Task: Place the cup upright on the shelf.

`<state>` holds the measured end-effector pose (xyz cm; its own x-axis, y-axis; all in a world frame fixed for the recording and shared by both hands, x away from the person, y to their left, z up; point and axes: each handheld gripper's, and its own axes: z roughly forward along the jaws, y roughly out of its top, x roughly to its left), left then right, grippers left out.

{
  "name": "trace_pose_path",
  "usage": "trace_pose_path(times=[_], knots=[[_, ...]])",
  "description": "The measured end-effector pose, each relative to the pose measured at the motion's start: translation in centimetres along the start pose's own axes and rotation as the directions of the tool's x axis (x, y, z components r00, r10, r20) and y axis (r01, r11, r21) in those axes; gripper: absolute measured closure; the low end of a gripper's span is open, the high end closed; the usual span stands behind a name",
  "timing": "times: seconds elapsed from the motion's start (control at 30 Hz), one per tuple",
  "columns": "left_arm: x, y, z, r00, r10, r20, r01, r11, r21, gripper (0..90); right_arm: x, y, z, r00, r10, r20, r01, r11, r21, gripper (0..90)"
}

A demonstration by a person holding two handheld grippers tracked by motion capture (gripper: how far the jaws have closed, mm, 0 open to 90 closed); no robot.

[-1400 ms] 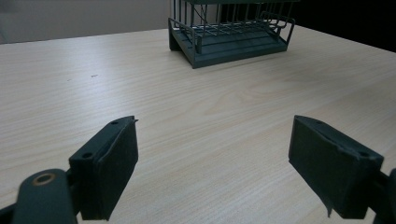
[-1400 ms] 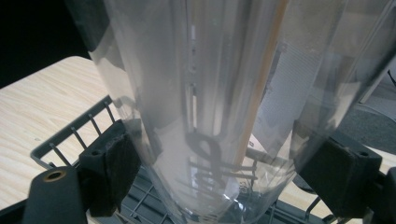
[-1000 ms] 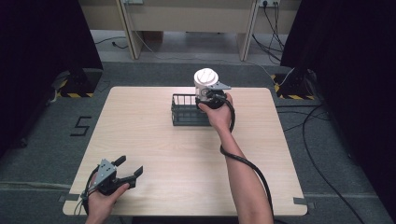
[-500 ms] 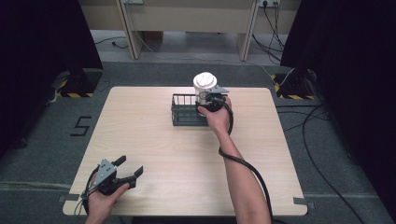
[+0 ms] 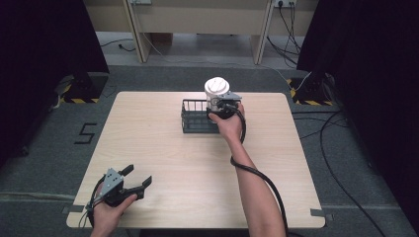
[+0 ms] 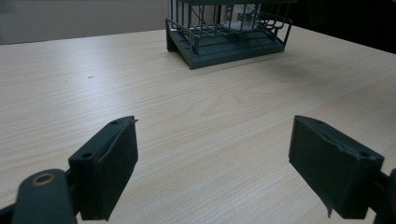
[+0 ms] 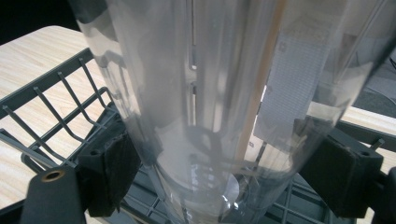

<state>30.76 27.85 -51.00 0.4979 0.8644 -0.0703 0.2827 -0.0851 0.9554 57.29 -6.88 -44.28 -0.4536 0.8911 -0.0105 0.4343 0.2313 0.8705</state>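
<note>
A clear plastic container with a white lid [image 5: 216, 86] stands upright at the right end of a dark wire basket [image 5: 195, 121] toward the table's far side. My right gripper [image 5: 220, 106] is shut on its lower body. In the right gripper view the container [image 7: 210, 93] sits between both pads, its base just above the basket's grid [image 7: 46, 102]. My left gripper [image 5: 139, 175] rests open near the front left corner, holding nothing. In the left gripper view its jaws [image 6: 215, 126] stand wide apart, facing the basket [image 6: 224, 44] and the container [image 6: 240, 14] far off.
The light wooden table [image 5: 163, 148] carries only the basket. A cable [image 5: 262, 177] trails from the right gripper along the forearm. Grey floor with cables and dark curtains surrounds the table.
The right gripper has lowered the container slightly toward the basket. The left gripper has stayed in place, open.
</note>
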Motion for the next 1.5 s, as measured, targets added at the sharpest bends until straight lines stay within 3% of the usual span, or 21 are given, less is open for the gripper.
trace_pose_path(times=[0.53, 0.87, 1.5], knots=[[0.1, 0.0, 0.0, 1.0000, -0.002, -0.005, 0.002, 1.0000, -0.002, 15.0, -0.2, -1.0, -0.3, 0.9995, 0.030, -0.013, -0.030, 0.999, -0.040, 17.1], [0.0, 0.0, 0.0, 1.0000, 0.002, -0.003, -0.002, 1.0000, -0.001, 15.1, -0.7, -1.4, -2.0, 0.9987, 0.044, -0.028, -0.045, 0.998, -0.054, 16.7], [-0.1, 0.0, 0.1, 1.0000, 0.008, -0.005, -0.008, 1.0000, 0.005, 15.0, -1.5, -2.6, -5.7, 0.9988, 0.019, -0.045, -0.023, 0.996, -0.091, 21.1]])
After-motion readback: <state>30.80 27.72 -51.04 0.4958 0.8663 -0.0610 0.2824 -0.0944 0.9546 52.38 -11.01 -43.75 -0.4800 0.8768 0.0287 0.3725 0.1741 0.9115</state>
